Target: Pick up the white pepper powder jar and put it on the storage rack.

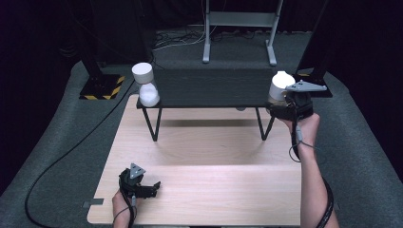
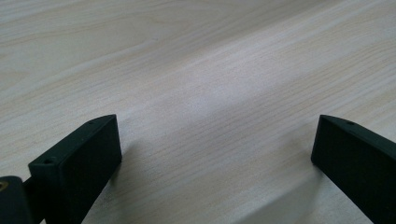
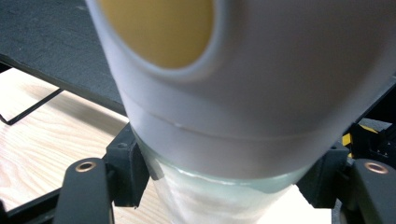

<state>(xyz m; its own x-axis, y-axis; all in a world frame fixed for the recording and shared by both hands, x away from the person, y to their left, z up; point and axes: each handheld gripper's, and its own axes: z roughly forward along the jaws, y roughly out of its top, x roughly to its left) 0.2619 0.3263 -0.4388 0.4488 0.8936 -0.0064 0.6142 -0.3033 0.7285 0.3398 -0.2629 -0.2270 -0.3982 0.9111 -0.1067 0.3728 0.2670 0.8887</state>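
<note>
A white-capped sand timer [image 1: 145,84] stands on the left end of a dark low shelf [image 1: 214,88]. Over the shelf's right end a second timer [image 1: 281,84] with a white cap and a clear glass waist is held tilted, my right gripper [image 1: 280,103] shut on it. In the right gripper view that timer [image 3: 243,88] looms close, its yellowish cap end facing the camera, and the right gripper [image 3: 224,175] has its jaws clamped on the glass below the cap. My left gripper [image 1: 153,186] rests low at the table's near left. Its jaws stand wide apart over bare wood, so the left gripper [image 2: 215,154] is open.
The shelf stands on thin black wire legs [image 1: 152,124] at the back of the light wooden table [image 1: 204,156]. A black cable [image 1: 71,152] trails over the grey floor at left. A metal stand [image 1: 237,28] and dark posts rise behind the shelf.
</note>
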